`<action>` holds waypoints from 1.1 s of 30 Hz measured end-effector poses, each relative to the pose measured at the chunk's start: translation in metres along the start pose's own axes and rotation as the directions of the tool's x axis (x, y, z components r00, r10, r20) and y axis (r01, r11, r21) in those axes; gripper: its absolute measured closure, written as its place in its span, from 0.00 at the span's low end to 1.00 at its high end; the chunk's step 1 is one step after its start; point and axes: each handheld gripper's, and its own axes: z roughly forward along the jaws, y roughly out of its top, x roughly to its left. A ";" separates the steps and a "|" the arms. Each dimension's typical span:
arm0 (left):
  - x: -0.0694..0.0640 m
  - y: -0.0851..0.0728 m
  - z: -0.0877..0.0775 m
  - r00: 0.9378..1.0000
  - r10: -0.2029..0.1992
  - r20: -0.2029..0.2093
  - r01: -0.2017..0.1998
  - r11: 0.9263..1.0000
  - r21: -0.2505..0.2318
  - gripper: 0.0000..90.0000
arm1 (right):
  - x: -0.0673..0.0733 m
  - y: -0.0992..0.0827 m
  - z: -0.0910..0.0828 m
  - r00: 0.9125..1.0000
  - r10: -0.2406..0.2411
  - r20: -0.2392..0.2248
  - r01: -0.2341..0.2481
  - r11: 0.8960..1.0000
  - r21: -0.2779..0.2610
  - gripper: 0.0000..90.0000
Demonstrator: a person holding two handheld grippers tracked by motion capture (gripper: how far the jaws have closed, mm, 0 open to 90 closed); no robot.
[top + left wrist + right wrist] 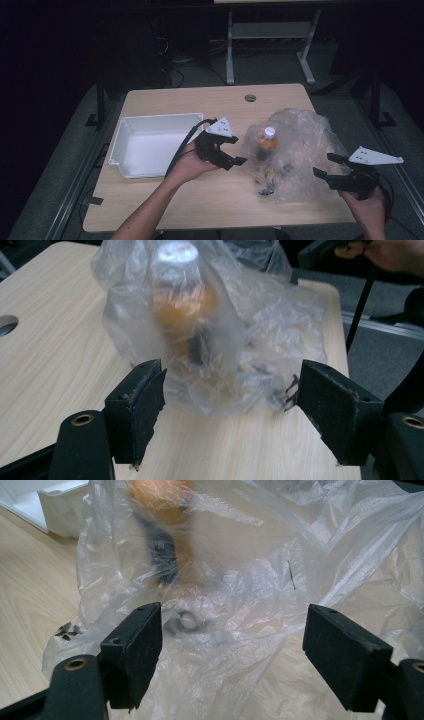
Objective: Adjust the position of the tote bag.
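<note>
- Pale wood-grain table (165, 205): bare board lies in front of your hands.
- Crumpled clear plastic bag (305, 150): sits at the table's right, reaching close to the right edge; it holds an upright orange bottle with a white cap (268, 139) and small dark pieces.
- White rectangular plastic tray (122, 142): stands at the left, well apart from the bag, with nothing in it.
- Left gripper (235, 150): your jaws stand wide, just beside the bag, gripping nothing.
- Right gripper (327, 165): your jaws are spread at the bag's right edge, film between them; no pinch shows.
</note>
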 end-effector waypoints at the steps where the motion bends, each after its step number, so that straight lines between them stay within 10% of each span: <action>1: 0.001 0.002 0.002 1.000 -0.004 0.004 0.004 1.000 -0.003 0.29 | 0.000 0.000 0.000 1.000 0.000 0.000 0.000 1.000 0.000 0.26; 33: 0.022 0.032 0.057 0.999 0.033 -0.030 -0.032 0.999 0.041 0.49 | -0.003 0.000 -0.001 1.000 0.001 0.010 -0.001 1.000 0.002 0.26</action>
